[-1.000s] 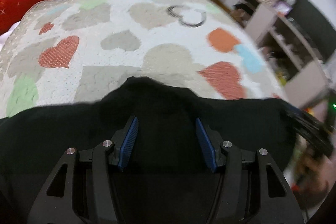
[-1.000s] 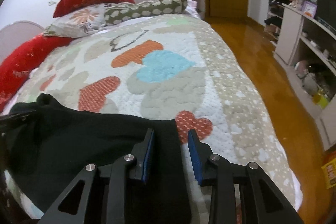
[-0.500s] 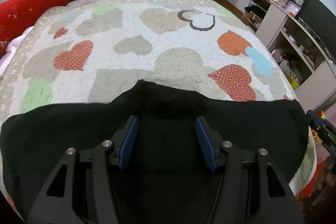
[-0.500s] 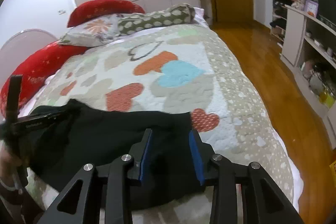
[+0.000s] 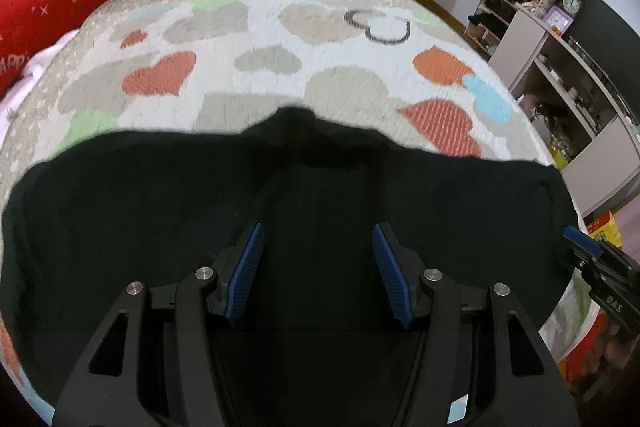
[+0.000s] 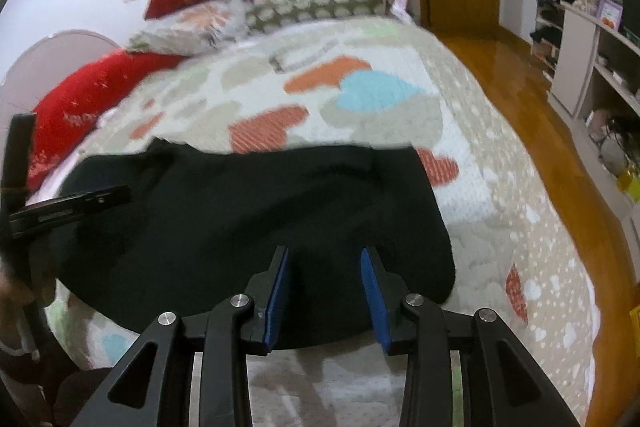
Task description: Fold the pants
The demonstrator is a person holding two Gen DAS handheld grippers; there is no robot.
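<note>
Looking from your hands outward, both claws sit above the black pants, and neither one is holding anything. Your left gripper has its blue pads far apart, just as wide as it was a second ago, with bare black cloth showing between them. Your right gripper is set narrower. Its jaws have just been opening a little, and nothing is pinched between them; only the near edge of the pants shows in the gap.

A second ago the right claw sat at the right-hand corner of the pants. Now it has pulled back, so you can see that whole end lying flat, with its edge free. The left claw has backed away too, and more of the cloth shows around it.

The pants lie across the near end of the heart quilt as one wide dark band. That looks like a fold has been laid down and let go. I think the next job is to pick new corners for another fold.

Farther off, the pillows rest at the head of the bed.
</note>
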